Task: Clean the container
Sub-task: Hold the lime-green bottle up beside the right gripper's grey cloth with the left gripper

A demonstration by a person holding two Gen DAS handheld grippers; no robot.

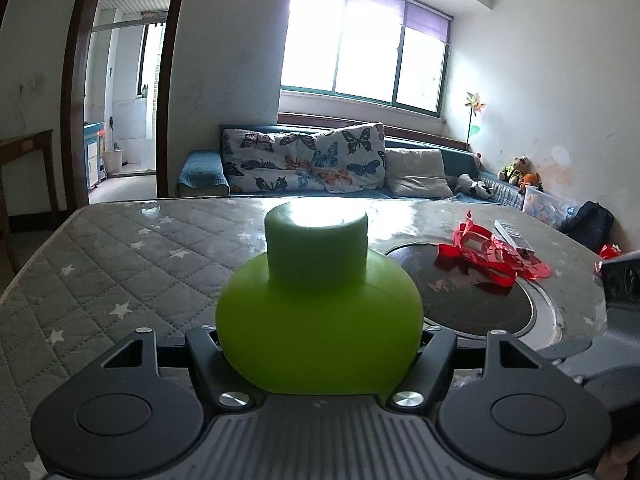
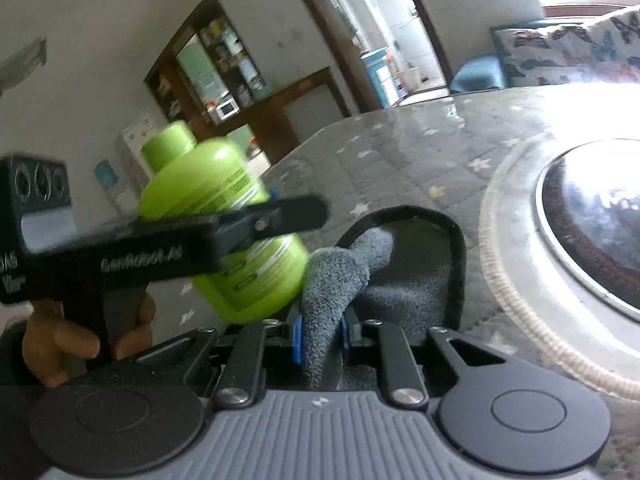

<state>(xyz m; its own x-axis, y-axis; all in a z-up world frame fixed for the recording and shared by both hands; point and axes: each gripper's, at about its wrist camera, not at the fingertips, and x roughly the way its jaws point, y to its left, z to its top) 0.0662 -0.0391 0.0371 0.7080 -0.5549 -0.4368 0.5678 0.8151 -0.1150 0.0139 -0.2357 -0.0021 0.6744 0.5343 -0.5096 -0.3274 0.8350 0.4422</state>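
Holding green bottle (image 1: 320, 320) in my left gripper (image 1: 320, 344), jaws clamped on its body, cap (image 1: 318, 248) pointing away from camera. Bottle up off quilted grey tablecloth (image 1: 120, 264). My right gripper (image 2: 320, 336) pinches folded grey cloth (image 2: 332, 284) between blue pads (image 2: 296, 340), cloth touching bottle's base (right view blurred). Red ribbon scraps (image 1: 488, 252) lie on dark round hotplate (image 1: 480, 300), well apart.

Green bottle (image 1: 320, 328): smooth plastic, slight sheen; cap (image 1: 317, 248) paler, matt. Grey cloth (image 2: 332, 280): rough terry fabric. Left gripper (image 1: 320, 344), right gripper (image 2: 320, 332): matt black plastic, bright metal screws. Table cover (image 1: 120, 264): quilted fabric under glossy clear film. Inset round plate (image 1: 480, 304): glossy dark glass, metal rim.
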